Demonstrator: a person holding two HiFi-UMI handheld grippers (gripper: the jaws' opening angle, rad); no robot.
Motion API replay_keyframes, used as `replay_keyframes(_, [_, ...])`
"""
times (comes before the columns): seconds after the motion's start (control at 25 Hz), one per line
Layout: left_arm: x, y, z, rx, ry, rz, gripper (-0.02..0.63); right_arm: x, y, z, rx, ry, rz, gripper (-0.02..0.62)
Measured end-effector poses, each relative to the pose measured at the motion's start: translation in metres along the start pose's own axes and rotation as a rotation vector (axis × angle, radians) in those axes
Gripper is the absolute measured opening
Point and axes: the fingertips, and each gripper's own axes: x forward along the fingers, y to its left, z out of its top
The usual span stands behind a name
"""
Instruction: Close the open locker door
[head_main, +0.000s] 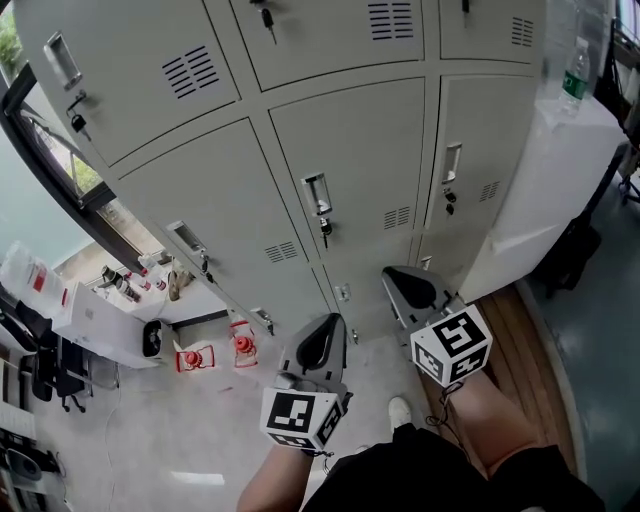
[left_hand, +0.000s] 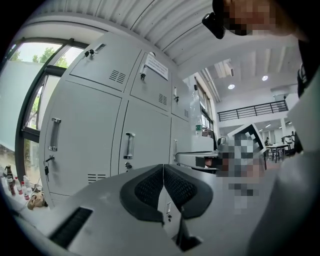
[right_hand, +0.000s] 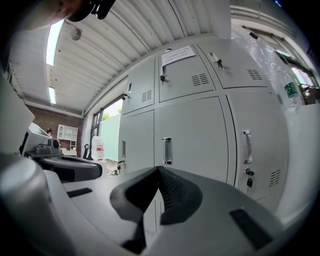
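**Both grippers shut and empty before a bank of closed lockers**

A person stands facing a grey bank of lockers (head_main: 360, 170), with one gripper in each hand pointed level at it. The left gripper (head_main: 328, 325) has its jaws pressed together with nothing between them; its own view shows the two dark pads meeting in a single seam. The right gripper (head_main: 398, 278) is also closed tight on nothing, and it sits just beside the left one, slightly nearer the lockers. Neither gripper touches the lockers.

Every locker door (head_main: 345, 165) in view lies flush with the bank, so it cannot be told which of them is the task's door. Each door carries a metal handle (head_main: 316, 192), and keys (head_main: 325, 232) hang from several locks.

To the right of the lockers stands a white cabinet (head_main: 560, 170) with a water bottle (head_main: 574, 75) on top. A window (head_main: 60, 160) is to the left. Small red-and-white items (head_main: 195, 357) stand on the floor near the foot of the lockers.
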Motion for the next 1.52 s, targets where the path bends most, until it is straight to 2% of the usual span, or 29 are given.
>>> replay_keyframes(0.72, [-0.075,-0.034,-0.012,-0.025,-0.013,-0.021,0.018,-0.082,0.078,-0.018,0.003,0.019,0.017,0.054])
replay_keyframes(1.52, [-0.112,-0.051,-0.006,-0.017,-0.039,-0.028,0.018,-0.122,0.111,-0.017,0.002,0.001,0.015,0.052])
